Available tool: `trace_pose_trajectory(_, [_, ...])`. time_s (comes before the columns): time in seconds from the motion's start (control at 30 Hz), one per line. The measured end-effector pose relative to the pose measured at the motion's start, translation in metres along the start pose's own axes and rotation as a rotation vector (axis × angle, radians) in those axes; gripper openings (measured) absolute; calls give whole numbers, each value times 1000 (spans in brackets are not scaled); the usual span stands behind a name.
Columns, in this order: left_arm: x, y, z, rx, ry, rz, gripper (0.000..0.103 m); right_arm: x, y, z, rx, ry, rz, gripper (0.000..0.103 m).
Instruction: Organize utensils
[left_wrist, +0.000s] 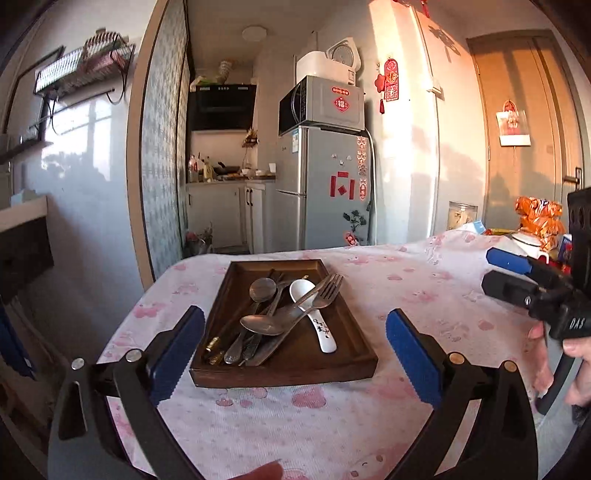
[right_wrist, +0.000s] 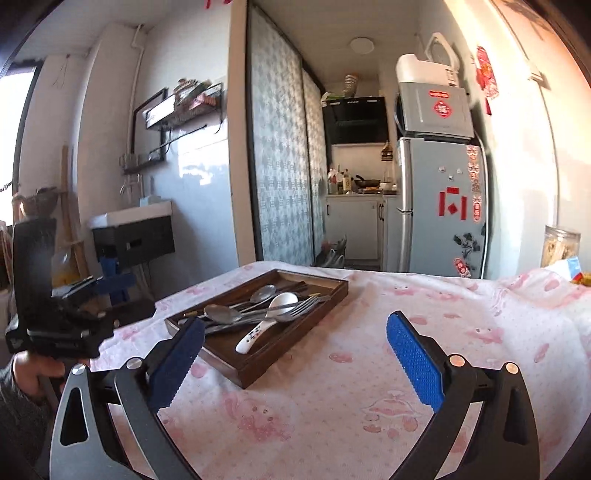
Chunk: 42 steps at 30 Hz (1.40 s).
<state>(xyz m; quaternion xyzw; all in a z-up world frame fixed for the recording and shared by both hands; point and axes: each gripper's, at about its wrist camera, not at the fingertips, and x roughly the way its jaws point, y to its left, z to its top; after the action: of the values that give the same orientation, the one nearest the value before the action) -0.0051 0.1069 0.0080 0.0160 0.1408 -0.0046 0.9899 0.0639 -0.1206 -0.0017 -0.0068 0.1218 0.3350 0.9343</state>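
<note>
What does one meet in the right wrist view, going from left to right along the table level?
The left gripper held by a hand → the wooden tray of utensils → bare pink tablecloth → a glass jar at the far right edge.

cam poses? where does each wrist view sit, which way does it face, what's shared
Left wrist: rides the left gripper, facing the wooden tray head-on with the kitchen behind; its own blue pads are spread wide, and the right gripper and the hand holding it show at the right edge.
Right wrist: rides the right gripper, right of the tray, seeing it obliquely at left; own pads are spread, with the left gripper's body at far left.
Shared: tray, white ceramic spoon, fork, pink tablecloth, fridge.
</note>
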Motion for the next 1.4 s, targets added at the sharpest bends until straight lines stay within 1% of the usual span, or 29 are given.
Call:
trace_pose_trajectory(0.03, [-1,-2,-1,9,-3,21,100,1,0,0,6,17,-5,100])
trace_pose_trajectory(0.07, [-1,-3,0,11,0,31,100,7,-1,-1,10,57,-1,100])
trace_pose_trajectory(0.1, [-2,-2,0,7,-2,31,100,13,-2,-1,9,86,22,100])
trace_pose_trajectory(0.17, [-2,3,0,-16,0,31,100,15,3,-2,-11,105,70,100])
trace_pose_trajectory(0.2, [-2,4,-1,-19,2,37,100,15,6,-2,-27,107,78,100])
trace_pose_trajectory(0.33, [-5,4,-3,-17,-2,46,100,13,20,-5,-94,108,87,100])
trace_pose_trajectory(0.4, [-4,5,-3,-18,5,42,100,8,28,-6,-127,83,76,100])
trace_pose_trajectory(0.47, [-3,5,-3,-17,11,34,100,2,27,-7,-121,58,51,100])
trace_pose_trajectory(0.53, [-5,4,-3,-15,6,30,100,1,25,-7,-108,60,34,100])
trace_pose_trajectory(0.6, [-7,4,-3,-13,-5,31,100,1,26,-7,-116,57,32,100])
trace_pose_trajectory(1.4, [-8,5,-3,-14,-4,30,100,3,23,-6,-105,61,29,100])
